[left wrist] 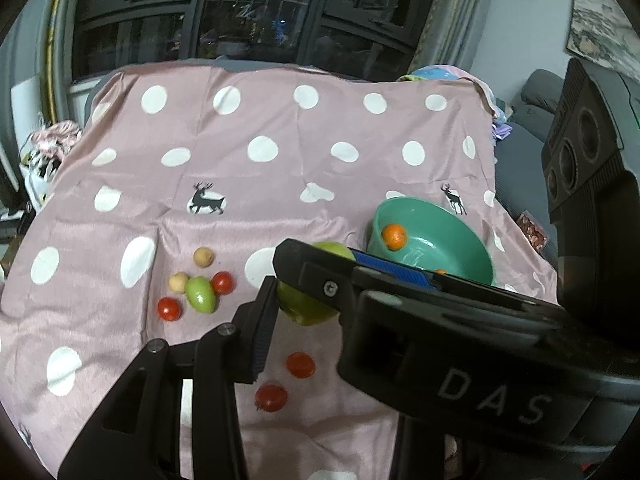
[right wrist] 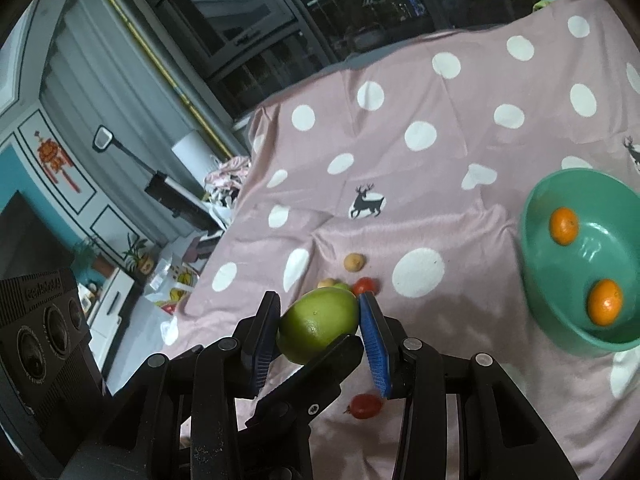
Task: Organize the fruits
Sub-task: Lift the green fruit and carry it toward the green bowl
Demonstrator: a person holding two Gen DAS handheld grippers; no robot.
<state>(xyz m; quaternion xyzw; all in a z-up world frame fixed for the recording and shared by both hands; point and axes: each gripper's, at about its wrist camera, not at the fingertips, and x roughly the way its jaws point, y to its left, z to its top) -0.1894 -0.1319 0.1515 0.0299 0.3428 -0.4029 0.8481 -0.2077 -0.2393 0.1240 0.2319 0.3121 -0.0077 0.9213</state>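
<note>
Both claws clamp the large round green fruit [right wrist: 318, 326] — seemingly too bulky for one; teal plastic bowl [right wrist: 536, 280] sits right of right gripper [right wrist: 320, 320], left gripper [left wrist: 308, 292] crossing.

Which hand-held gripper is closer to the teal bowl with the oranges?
Right. The right hand-held gripper clamps the big green fruit on the side of the teal bowl; the left hand-held gripper clamps it from the far side.
</note>
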